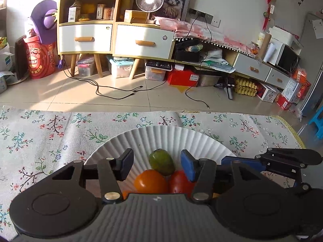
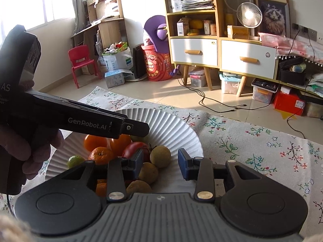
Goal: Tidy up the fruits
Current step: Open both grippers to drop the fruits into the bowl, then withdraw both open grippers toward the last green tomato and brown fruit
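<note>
Fruits sit piled on the white paper plate (image 1: 161,135) on the table (image 1: 50,133), low in the middle of the frame. Left tongs (image 1: 157,164) are spread wide above a green fruit (image 1: 162,162). Right tongs (image 2: 160,164) are spread too, holding nothing, beside a brown fruit (image 2: 160,156).
</note>
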Motion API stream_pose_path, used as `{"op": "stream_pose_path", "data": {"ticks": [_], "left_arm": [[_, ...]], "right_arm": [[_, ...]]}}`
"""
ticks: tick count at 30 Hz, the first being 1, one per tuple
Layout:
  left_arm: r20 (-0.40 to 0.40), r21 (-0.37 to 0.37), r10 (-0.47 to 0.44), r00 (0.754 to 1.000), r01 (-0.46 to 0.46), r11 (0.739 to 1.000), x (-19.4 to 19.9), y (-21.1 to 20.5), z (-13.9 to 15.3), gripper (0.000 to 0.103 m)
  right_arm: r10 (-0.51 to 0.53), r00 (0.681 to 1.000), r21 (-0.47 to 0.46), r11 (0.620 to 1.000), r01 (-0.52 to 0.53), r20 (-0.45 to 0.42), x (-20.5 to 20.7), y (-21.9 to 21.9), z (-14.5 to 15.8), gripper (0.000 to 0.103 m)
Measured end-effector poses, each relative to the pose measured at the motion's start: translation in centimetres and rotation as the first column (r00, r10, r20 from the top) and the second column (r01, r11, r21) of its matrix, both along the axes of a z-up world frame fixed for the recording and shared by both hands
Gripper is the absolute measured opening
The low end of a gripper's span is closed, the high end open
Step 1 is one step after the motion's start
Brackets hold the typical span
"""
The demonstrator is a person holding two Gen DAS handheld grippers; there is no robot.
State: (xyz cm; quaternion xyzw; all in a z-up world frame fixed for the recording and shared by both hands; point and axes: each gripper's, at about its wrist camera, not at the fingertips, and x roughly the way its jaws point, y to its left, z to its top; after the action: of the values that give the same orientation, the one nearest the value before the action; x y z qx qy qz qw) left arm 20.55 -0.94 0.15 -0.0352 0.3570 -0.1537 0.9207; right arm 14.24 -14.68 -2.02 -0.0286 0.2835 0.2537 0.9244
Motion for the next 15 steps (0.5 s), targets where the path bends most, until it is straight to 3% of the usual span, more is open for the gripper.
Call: {"op": "stream_pose_path", "data": {"ticks": [7, 15], "left_arm": [[0.023, 0.015, 0.003, 1.000, -0.003, 1.000, -1.9, 1.0, 0.9, 0.057], [0.062, 0.038, -0.001, 0.998, -0.001, 0.999, -6.1, 2.3, 1.9, 0.076]], "right_arm": [[-0.016, 1.000, -0.011, 1.000, 0.016, 0.006, -1.4, -0.1, 0.9, 0.045], [-0.033, 0.999, -0.012, 0.999, 0.033, 0.014, -4.1, 0.2, 2.1, 0.061]]}}
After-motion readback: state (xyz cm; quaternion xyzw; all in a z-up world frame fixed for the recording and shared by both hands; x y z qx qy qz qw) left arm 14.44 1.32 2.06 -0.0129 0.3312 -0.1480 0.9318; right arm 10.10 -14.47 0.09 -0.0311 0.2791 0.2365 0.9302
